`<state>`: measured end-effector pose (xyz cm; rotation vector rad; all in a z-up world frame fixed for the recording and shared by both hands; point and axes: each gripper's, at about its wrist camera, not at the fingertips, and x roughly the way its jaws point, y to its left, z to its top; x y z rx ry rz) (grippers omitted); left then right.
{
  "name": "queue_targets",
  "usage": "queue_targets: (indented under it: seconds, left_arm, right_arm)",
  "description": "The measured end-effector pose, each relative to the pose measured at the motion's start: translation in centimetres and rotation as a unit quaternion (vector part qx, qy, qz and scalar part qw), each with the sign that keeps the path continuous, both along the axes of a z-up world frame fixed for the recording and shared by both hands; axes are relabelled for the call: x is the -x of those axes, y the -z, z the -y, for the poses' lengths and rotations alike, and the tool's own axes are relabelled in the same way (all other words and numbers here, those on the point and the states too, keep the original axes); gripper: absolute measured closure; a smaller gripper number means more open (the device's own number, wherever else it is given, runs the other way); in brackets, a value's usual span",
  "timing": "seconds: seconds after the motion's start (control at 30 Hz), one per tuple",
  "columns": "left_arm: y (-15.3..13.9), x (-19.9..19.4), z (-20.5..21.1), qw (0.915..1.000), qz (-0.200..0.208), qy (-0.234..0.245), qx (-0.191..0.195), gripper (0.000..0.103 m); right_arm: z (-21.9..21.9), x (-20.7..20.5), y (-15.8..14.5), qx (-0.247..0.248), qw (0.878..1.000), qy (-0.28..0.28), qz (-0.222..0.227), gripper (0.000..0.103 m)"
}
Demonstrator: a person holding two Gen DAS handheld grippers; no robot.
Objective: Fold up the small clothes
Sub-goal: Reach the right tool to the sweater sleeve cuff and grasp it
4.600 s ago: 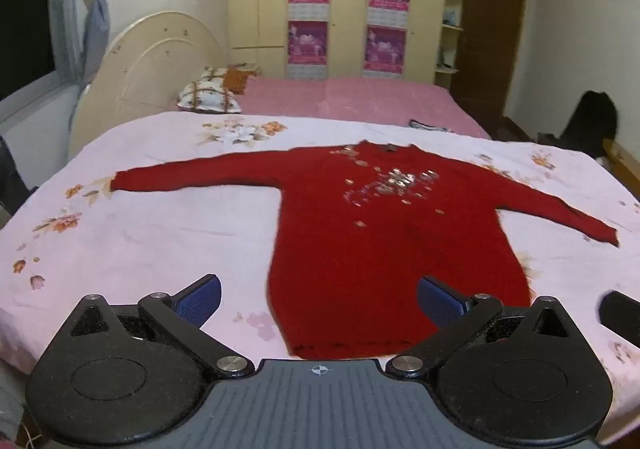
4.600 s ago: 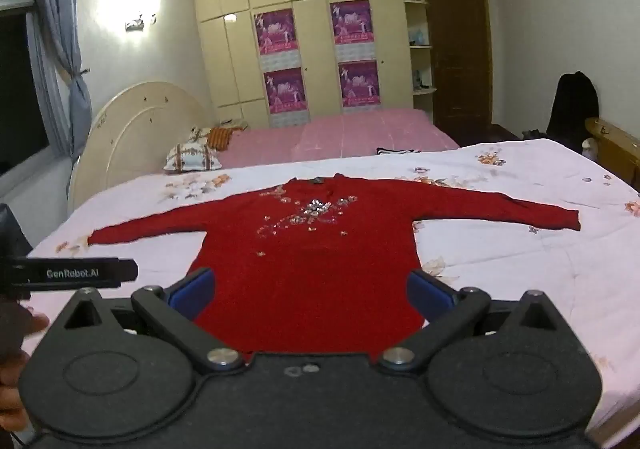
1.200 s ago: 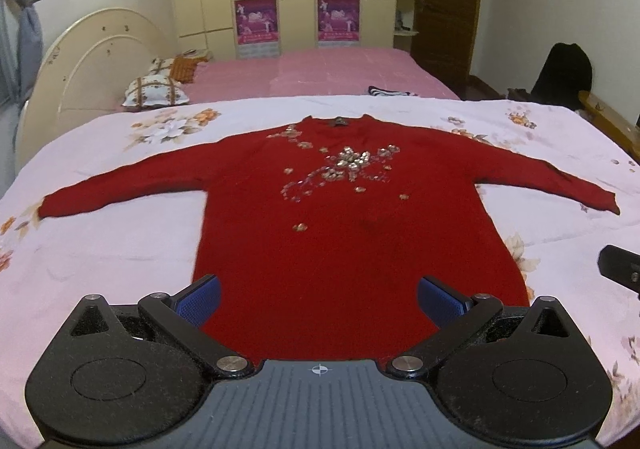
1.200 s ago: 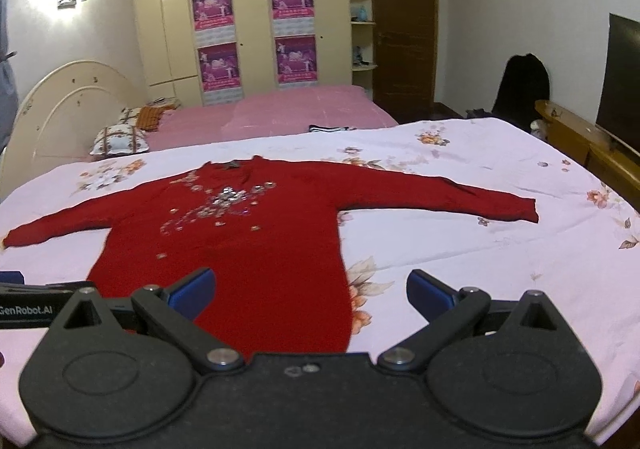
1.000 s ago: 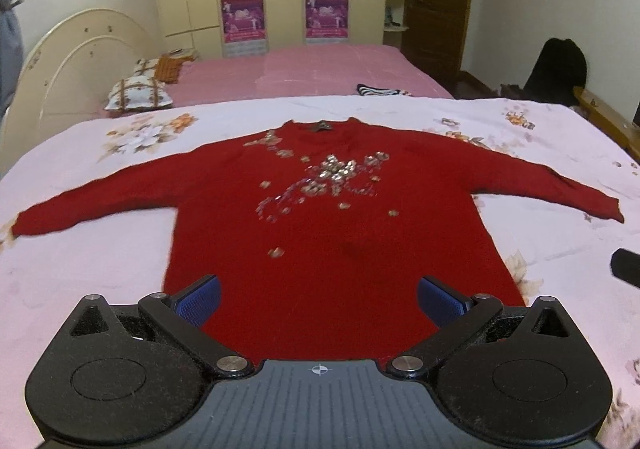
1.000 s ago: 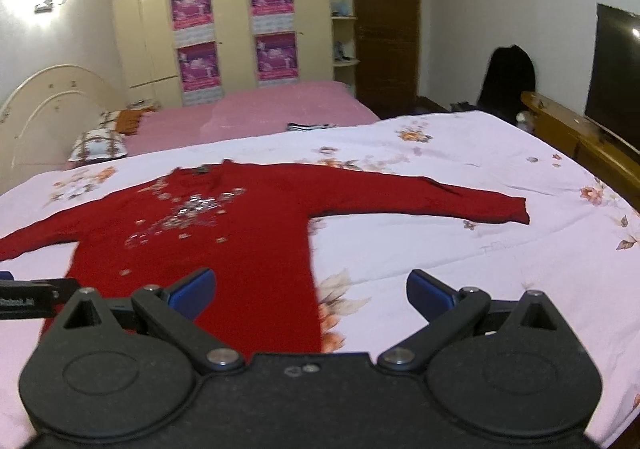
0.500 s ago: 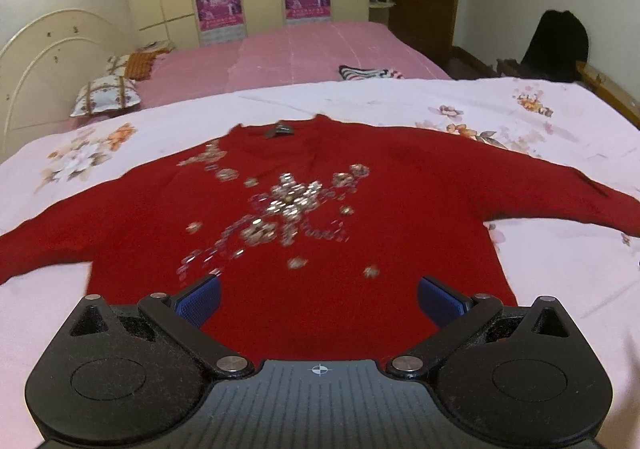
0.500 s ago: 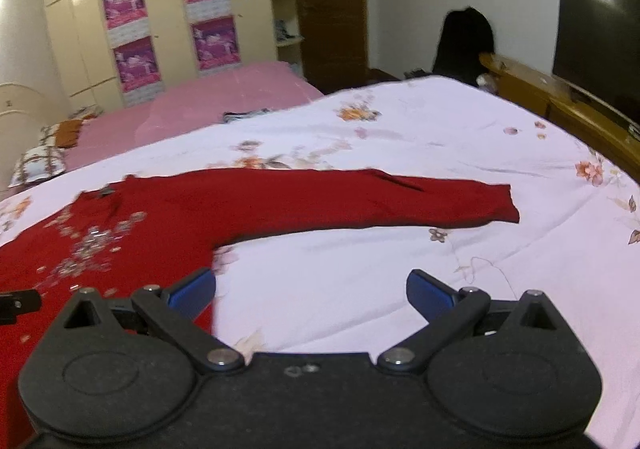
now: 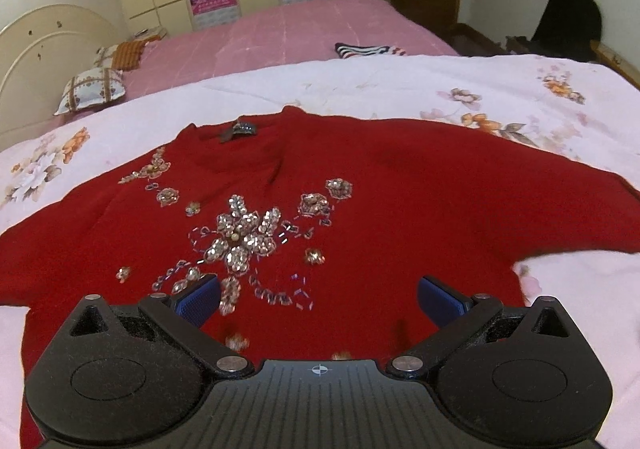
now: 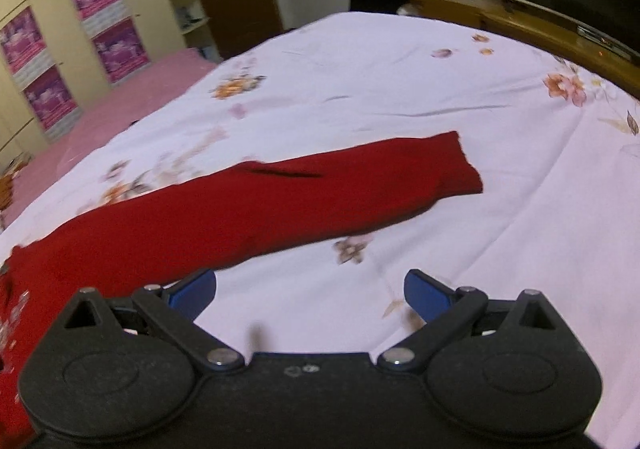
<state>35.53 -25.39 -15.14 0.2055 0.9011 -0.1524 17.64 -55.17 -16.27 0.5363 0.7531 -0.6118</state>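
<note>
The red sweater (image 9: 360,209) lies flat across mid-frame on the floral bedsheet (image 10: 400,89). The left gripper (image 9: 318,295) and right gripper (image 10: 310,291) both gape wide, empty. Pinching the blurred sleeve (image 10: 320,193) could probably catch sheet too; sequins (image 9: 240,233) may snag.

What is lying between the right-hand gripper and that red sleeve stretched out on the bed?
Only bare floral bedsheet, seen in the right wrist view: the open right gripper points at the sweater sleeve, with nothing else between.

The left gripper (image 9: 318,299), fingers (image 9: 198,299) spread wide, hovers over the red sweater's (image 9: 400,201) sequined chest.
</note>
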Motion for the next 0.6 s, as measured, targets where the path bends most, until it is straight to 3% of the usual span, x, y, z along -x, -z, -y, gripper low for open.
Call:
queue_targets:
  seconds: [0.3,0.6]
  left_arm:
    - [2.0,-2.3,0.6,0.9997,-0.012,-0.014,-0.015,0.0]
    - [2.4,-3.1,0.1,0.9991,-0.017,-0.021,-0.032,0.0]
  right_arm:
    - [4.8,-1.2,3.4,-0.06,0.997,0.037,0.028,0.004]
    - [6.7,-3.0,3.8,-0.035,0.996,0.062,0.061,0.007]
